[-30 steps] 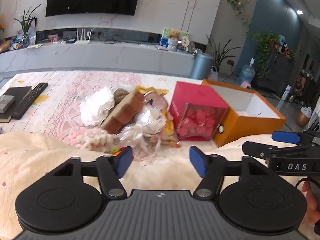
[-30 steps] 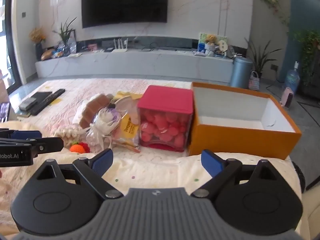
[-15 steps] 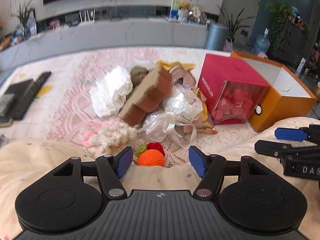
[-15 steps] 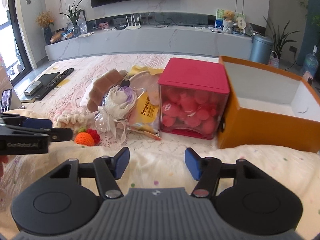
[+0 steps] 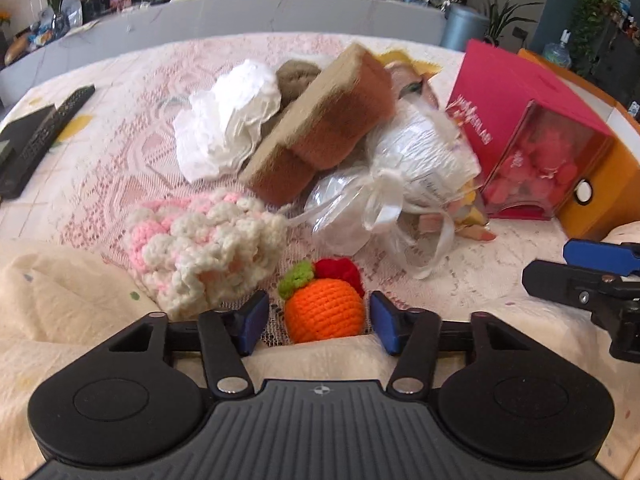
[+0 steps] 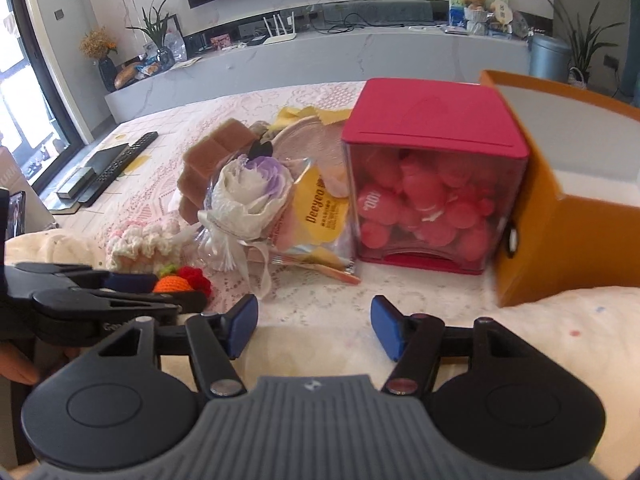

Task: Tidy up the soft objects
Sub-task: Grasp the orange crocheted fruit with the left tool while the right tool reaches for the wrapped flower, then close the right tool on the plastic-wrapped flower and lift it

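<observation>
An orange crochet fruit (image 5: pixel 324 312) with a green leaf and a red piece behind it lies on the lace cloth. It sits between the pads of my left gripper (image 5: pixel 319 322), whose jaws are closing, with small gaps still showing on both sides. Just left of it lies a pink-and-white crochet piece (image 5: pixel 200 248). Behind are a brown bread-shaped cushion (image 5: pixel 320 128), a white cloth (image 5: pixel 228 116) and a bagged flower (image 6: pixel 252 188). My right gripper (image 6: pixel 315 328) hangs open over the cream blanket (image 6: pixel 560 320), nothing between its pads.
A red box of pink balls (image 6: pixel 432 140) stands next to an open orange box (image 6: pixel 580 220) at the right. A yellow snack packet (image 6: pixel 324 216) leans by the red box. A remote (image 5: pixel 48 124) and dark books lie far left.
Both grippers moved forward and tilted down toward the pile. The orange fruit came between the left pads, which narrowed. The right jaws narrowed from wide open.
</observation>
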The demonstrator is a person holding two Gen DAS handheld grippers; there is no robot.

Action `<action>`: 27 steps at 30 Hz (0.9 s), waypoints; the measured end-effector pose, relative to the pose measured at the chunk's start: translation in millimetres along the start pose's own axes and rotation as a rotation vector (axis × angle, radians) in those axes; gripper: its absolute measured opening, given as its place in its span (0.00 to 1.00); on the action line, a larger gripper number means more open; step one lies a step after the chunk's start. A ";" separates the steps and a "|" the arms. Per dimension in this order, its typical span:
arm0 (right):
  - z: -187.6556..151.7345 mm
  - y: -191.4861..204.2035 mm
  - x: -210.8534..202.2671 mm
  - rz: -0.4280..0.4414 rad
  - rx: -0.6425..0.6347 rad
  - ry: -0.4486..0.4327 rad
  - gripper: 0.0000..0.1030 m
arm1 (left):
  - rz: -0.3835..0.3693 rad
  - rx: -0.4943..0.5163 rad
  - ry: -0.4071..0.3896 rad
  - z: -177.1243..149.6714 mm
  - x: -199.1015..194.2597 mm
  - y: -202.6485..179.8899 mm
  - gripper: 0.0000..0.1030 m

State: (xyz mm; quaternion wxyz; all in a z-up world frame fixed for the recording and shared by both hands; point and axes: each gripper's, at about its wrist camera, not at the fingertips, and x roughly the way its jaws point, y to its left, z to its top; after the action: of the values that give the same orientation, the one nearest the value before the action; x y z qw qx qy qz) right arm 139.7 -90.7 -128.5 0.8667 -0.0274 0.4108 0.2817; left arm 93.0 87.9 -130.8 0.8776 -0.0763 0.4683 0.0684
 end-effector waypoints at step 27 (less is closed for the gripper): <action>50.7 37.3 67.4 0.067 0.032 -0.088 0.73 | -0.084 -0.338 -0.346 -1.1 -33.7 48.0 0.46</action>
State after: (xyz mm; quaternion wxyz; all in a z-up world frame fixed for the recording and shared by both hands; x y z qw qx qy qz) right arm 189.8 -13.8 -137.1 0.8744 0.0127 0.3775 0.3047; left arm 64.3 133.0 -106.7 0.9217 -0.2283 0.2892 0.1213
